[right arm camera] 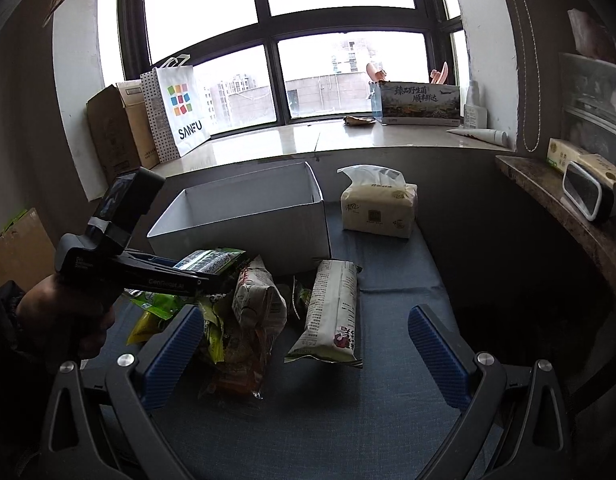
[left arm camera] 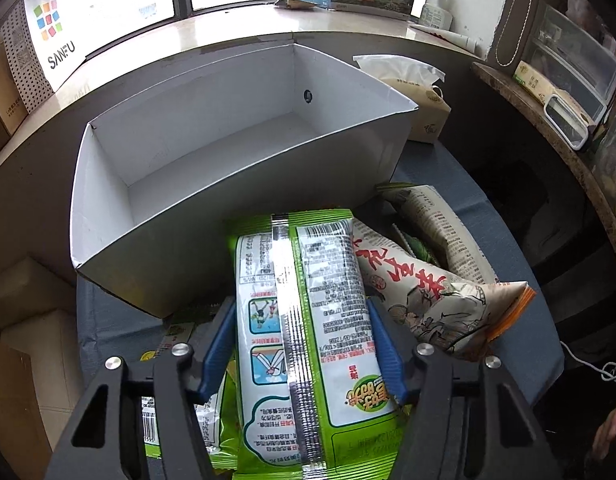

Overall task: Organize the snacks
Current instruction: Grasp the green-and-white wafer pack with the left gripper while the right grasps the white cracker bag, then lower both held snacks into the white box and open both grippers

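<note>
My left gripper [left arm camera: 302, 332] is shut on a green and white snack bag [left arm camera: 308, 320] and holds it just in front of the empty white box [left arm camera: 108, 216]. In the right wrist view the left gripper [right arm camera: 224, 266] holds that bag [right arm camera: 212, 260] above the snack pile, near the box [right arm camera: 244, 236]. A white bag with red characters [left arm camera: 424, 288] and another printed bag [left arm camera: 436, 216] lie to its right. My right gripper [right arm camera: 304, 344] is open and empty above the blue cloth, with a white printed bag [right arm camera: 332, 312] and mixed snack bags [right arm camera: 236, 332] between its fingers.
A tissue pack [right arm camera: 378, 210] stands right of the box. A window sill [right arm camera: 308, 142] behind holds a SANFU bag [right arm camera: 180, 104], cardboard boxes [right arm camera: 112, 132] and a printed carton [right arm camera: 418, 104]. A stone shelf [right arm camera: 548, 188] is at the right.
</note>
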